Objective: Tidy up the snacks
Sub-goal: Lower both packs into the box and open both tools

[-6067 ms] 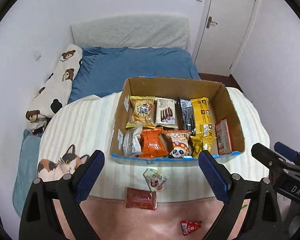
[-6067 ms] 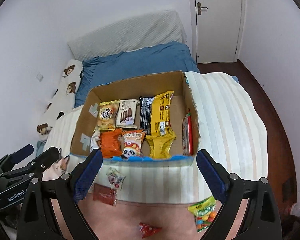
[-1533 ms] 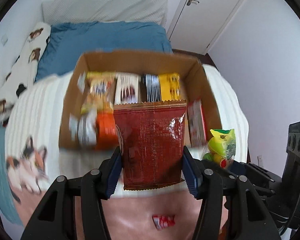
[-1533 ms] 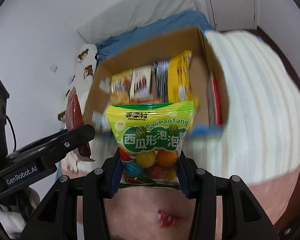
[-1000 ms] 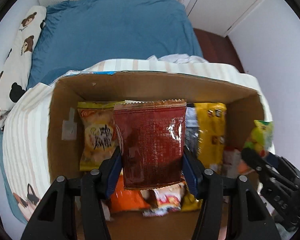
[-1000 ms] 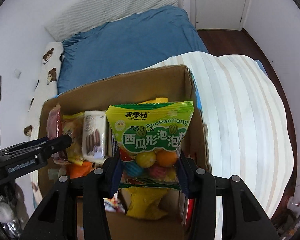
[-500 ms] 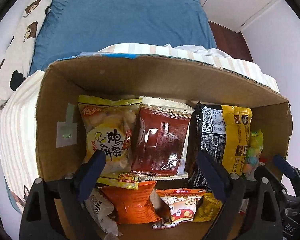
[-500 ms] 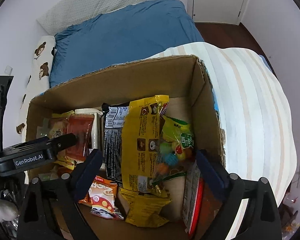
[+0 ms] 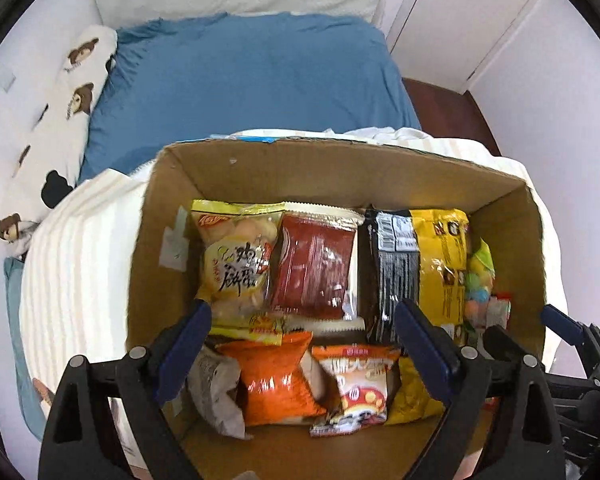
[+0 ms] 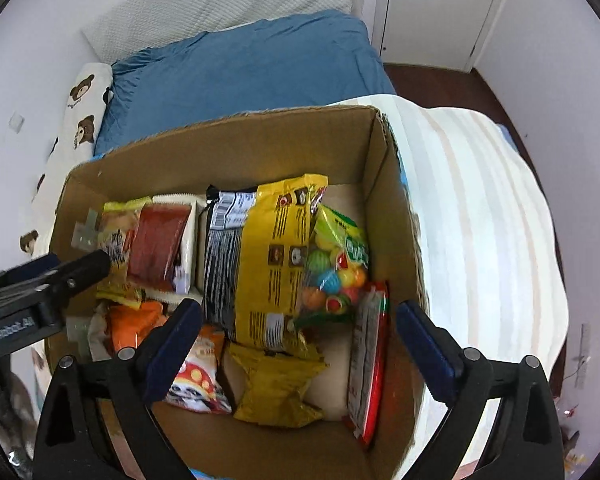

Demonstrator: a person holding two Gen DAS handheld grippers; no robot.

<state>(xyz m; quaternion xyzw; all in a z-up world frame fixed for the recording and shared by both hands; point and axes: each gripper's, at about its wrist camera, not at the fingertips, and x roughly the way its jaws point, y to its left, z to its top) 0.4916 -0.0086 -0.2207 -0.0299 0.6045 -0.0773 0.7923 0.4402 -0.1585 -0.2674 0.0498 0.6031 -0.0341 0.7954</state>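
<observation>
Both grippers hang over the cardboard box (image 9: 168, 216); left gripper (image 9: 302, 344) wide apart, empty; right gripper (image 10: 298, 344) jaws opening, nothing between; dark red packet (image 9: 314, 268) and green candy bag (image 10: 338, 264) lie flat among the packed snacks, presumably filling gaps.

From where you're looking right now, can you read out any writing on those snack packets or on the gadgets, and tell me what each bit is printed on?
"GenRobot.AI": blurred white lettering on the left gripper, seen in the right wrist view.
"鸡蛋煎饼", partly legible: on the yellow biscuit bag.
Black and white packet: barcode and print too small to read.
Yellow packet, green candy bag, mushroom snack bag, red flat pack: print too blurred to read.
</observation>
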